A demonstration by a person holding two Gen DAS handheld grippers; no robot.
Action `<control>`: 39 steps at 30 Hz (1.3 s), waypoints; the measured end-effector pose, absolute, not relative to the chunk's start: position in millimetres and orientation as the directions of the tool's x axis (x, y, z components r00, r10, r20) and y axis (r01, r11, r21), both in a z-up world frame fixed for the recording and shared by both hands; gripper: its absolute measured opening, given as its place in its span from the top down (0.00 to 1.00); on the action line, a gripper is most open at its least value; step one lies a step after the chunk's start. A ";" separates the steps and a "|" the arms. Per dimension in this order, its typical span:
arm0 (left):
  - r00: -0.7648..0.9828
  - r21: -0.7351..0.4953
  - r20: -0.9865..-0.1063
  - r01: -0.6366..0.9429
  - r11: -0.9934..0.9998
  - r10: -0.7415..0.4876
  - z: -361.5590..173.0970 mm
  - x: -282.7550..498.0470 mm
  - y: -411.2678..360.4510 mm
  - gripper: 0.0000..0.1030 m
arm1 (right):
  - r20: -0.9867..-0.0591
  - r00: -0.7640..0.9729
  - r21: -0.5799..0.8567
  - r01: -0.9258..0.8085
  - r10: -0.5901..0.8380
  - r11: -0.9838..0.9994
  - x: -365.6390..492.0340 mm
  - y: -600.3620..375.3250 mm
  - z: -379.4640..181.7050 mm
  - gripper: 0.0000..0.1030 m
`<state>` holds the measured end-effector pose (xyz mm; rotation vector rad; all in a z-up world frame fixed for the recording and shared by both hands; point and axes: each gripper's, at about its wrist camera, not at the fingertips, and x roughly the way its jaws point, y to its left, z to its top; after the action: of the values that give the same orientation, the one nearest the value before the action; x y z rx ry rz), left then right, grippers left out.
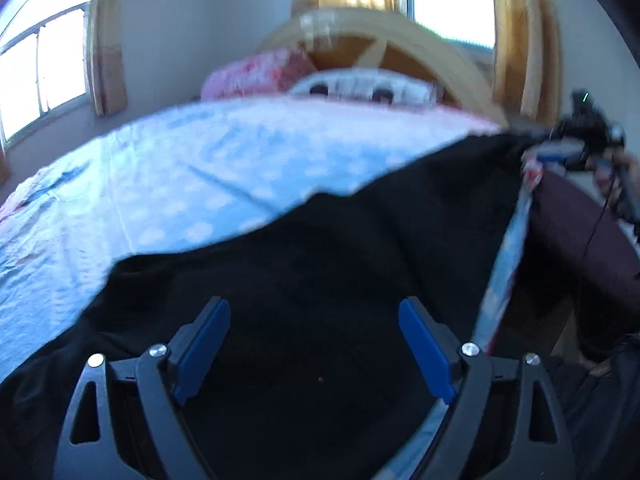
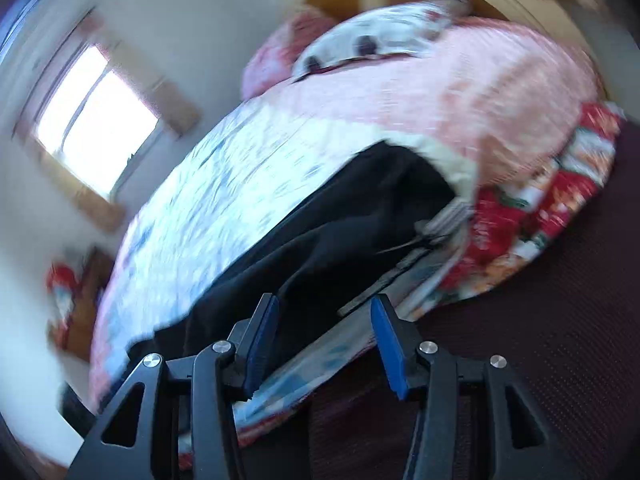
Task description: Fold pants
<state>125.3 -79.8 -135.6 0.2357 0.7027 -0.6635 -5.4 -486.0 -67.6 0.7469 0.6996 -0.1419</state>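
Note:
Black pants [image 1: 320,264] lie spread along the near edge of the bed, on a light blue spotted sheet [image 1: 160,168]. My left gripper [image 1: 314,312] is open just above the dark cloth, holding nothing. In the right wrist view the pants [image 2: 320,240] run away from me along the bed's edge. My right gripper [image 2: 324,312] is open and empty, over the pants' near end at the bed's edge. The right gripper also shows in the left wrist view [image 1: 584,136], at the far right past the pants' other end. Both views are blurred.
A pink quilt [image 2: 460,92] and pillows [image 1: 360,88] lie at the head of the bed under a wooden headboard [image 1: 420,48]. A red floral cover [image 2: 540,208] hangs off the side. Dark floor [image 2: 540,340] lies to the right. Windows [image 1: 44,64] are on the left wall.

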 end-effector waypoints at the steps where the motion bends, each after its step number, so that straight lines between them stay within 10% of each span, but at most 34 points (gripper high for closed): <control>1: 0.564 -0.022 -0.679 0.625 0.781 -0.470 -140.4 129.0 -81.6 0.13 | -0.612 0.779 0.609 0.355 0.135 0.709 -2.4 -493.2 -69.1 0.51; 6: 0.541 -0.107 -0.711 0.547 0.830 -0.449 -158.0 141.0 -68.7 0.13 | -0.520 0.828 0.726 0.300 0.209 0.619 20.6 -521.2 -69.8 0.51; 9: 0.549 -0.099 -0.714 0.536 0.838 -0.435 -157.7 137.2 -68.2 0.13 | -0.582 0.797 0.647 0.334 0.160 0.686 47.8 -519.2 -57.9 0.95; 19: 0.564 -0.062 -0.714 0.539 0.840 -0.415 -162.2 132.1 -74.2 0.08 | -0.286 0.921 0.542 -0.071 0.263 0.837 46.6 -482.7 30.8 0.95; 24: 0.564 -0.055 -0.712 0.550 0.833 -0.419 -163.5 132.8 -76.1 0.05 | -0.535 0.829 0.597 0.231 0.166 0.769 36.9 -536.3 -57.7 0.95; 39: 0.572 -0.032 -0.719 0.540 0.841 -0.395 -161.2 132.3 -79.1 0.03 | -0.620 0.768 0.622 0.354 0.162 0.699 15.0 -555.5 -102.5 0.90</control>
<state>132.3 -79.1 -161.2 0.1998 0.7890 -0.5521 15.0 -555.5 -102.5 0.8068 0.7056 -0.1174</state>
